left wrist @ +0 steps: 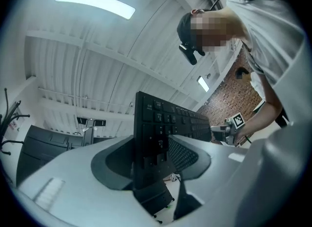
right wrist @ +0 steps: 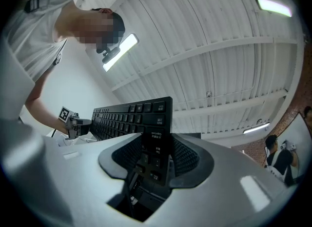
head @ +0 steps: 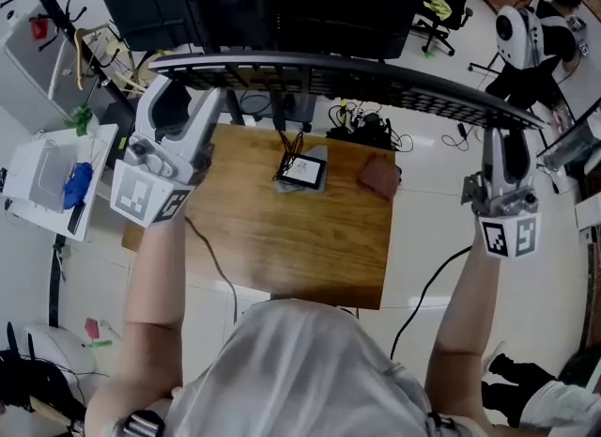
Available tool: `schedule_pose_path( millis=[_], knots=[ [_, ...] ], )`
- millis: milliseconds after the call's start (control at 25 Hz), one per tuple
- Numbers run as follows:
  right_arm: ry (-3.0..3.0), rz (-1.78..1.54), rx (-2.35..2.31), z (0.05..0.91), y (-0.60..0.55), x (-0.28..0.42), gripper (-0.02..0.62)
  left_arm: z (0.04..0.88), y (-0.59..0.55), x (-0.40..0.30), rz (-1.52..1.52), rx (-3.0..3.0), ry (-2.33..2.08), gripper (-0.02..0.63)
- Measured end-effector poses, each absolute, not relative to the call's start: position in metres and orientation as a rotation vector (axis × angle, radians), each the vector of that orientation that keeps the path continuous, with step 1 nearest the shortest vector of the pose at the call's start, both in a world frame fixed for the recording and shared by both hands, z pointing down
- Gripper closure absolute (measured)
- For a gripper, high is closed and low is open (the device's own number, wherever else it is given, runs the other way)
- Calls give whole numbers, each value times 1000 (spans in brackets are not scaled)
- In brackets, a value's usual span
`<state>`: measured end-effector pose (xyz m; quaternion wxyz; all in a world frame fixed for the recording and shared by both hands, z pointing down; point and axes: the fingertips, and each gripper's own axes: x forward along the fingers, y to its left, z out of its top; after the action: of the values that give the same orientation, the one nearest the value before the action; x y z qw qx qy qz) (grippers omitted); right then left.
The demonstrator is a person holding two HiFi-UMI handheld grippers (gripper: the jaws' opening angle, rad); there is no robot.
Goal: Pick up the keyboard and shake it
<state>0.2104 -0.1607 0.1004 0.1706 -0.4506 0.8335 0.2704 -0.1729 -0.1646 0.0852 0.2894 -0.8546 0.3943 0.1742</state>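
Keyboard [head: 347, 80]: held aloft, well above the wooden table [head: 282, 238].
Left gripper [head: 178, 87]: jaws clamped on the keyboard's left end.
Right gripper [head: 503, 139]: jaws clamped on its right end, beyond the table's right edge.
Progress: pick-up looked done; the shake apparently remained.

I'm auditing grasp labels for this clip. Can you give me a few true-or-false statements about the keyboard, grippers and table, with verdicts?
1. The keyboard is held in the air above the wooden table. True.
2. Only the left gripper holds it. False: the right gripper is clamped on the other end.
3. Nothing lies on the table. False: a small black device and a brown item lie on it.
4. The keyboard is black. True.
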Motion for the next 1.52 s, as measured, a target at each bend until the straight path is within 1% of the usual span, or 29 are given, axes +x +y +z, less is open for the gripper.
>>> schedule_pose_path(
  millis=[440, 1160, 1520],
  knots=[
    [2526, 485, -1321, 159, -192, 197, 430, 151, -192, -189, 333, -2506, 1217, 410],
    [2702, -75, -1435, 316, -188, 193, 428, 297, -188, -192, 47, -2851, 1404, 410],
    [2780, -438, -1508, 397, -177, 191, 428, 383, -181, -194, -153, -3084, 1512, 410]
  ],
)
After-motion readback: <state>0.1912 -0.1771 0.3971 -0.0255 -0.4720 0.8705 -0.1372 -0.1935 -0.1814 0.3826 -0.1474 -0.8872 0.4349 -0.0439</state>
